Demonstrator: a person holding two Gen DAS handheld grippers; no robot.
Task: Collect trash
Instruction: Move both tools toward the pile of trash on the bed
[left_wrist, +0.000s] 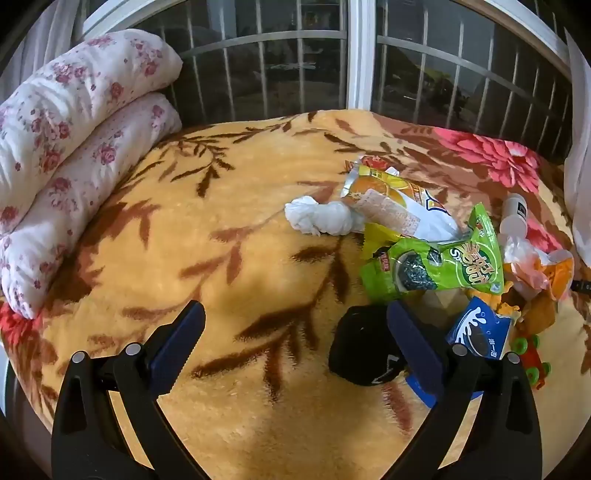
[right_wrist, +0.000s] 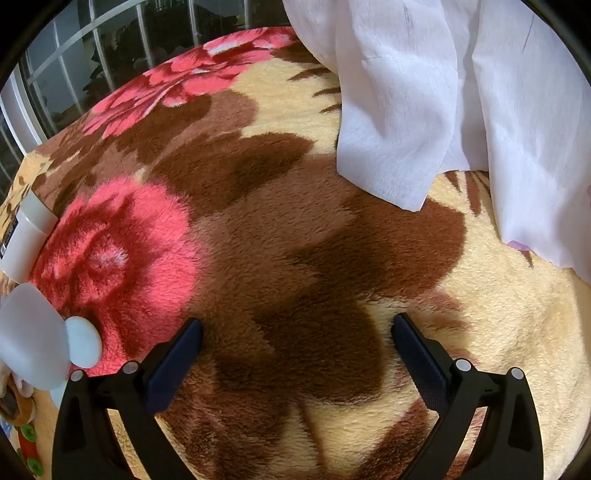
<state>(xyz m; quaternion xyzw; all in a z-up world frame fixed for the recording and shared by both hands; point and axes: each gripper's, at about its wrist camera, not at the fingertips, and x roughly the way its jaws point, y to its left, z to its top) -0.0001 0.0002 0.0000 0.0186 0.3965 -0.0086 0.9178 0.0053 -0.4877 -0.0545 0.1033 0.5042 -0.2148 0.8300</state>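
The left gripper (left_wrist: 295, 332) and right gripper (right_wrist: 297, 343) hung over the bed (left_wrist: 221, 221), jaws spread wide, holding nothing. I feared the slick green wrapper (left_wrist: 432, 266) would slip free, or the toy (left_wrist: 528, 358) get swept up as trash.

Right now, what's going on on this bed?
A person with two handheld grippers is clearing trash off a floral blanket. Nothing is picked up yet: the left gripper and right gripper both have their jaws open and empty. The litter sits ahead and to the right of the left gripper: a crumpled tissue, a green snack bag, an orange snack bag and a blue cookie wrapper.
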